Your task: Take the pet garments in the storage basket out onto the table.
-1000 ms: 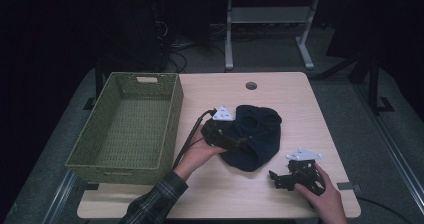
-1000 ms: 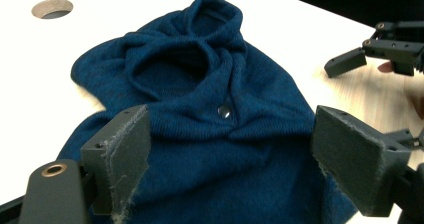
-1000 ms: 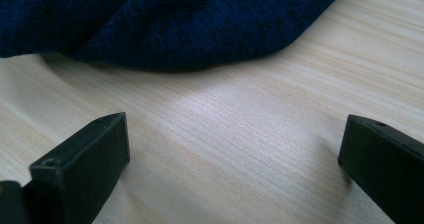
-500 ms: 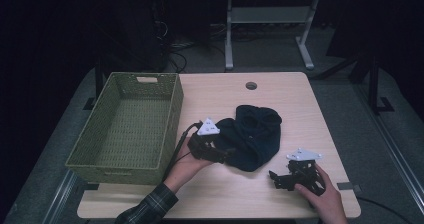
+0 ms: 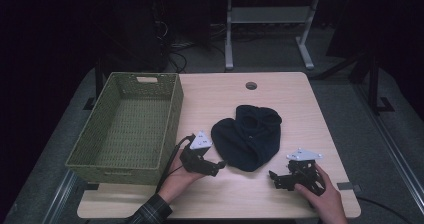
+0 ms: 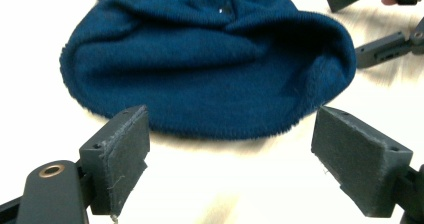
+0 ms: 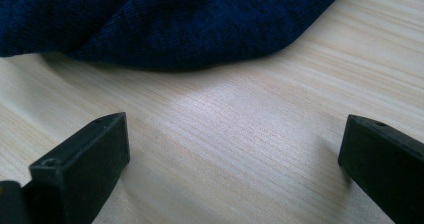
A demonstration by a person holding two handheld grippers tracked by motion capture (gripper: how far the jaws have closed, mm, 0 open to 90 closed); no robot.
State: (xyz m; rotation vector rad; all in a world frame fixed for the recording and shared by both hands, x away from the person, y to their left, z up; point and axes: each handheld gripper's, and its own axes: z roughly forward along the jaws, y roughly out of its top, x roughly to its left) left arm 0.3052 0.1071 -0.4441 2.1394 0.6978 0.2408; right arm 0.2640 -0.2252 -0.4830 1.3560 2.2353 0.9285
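Observation:
A dark blue knitted hat (image 5: 248,136) lies crumpled on the wooden table (image 5: 215,96), right of the basket. My left gripper (image 5: 218,166) rests on the table just left of the hat's near edge, open, with nothing between its pads (image 6: 125,154). The left gripper view has the hat (image 6: 210,69) close ahead of the jaws. My right gripper (image 5: 274,179) sits at the table's near right, open and apart from the hat. Its view has the hat's edge (image 7: 165,24) beyond bare wood.
A green woven basket (image 5: 131,124) stands empty along the table's left side. A round cable hole (image 5: 251,85) is at the table's far middle. A white desk frame (image 5: 265,29) stands on the floor behind.
My left gripper has drawn back from on top of the hat toward the near left and now rests off it, open. The right gripper has stayed put.

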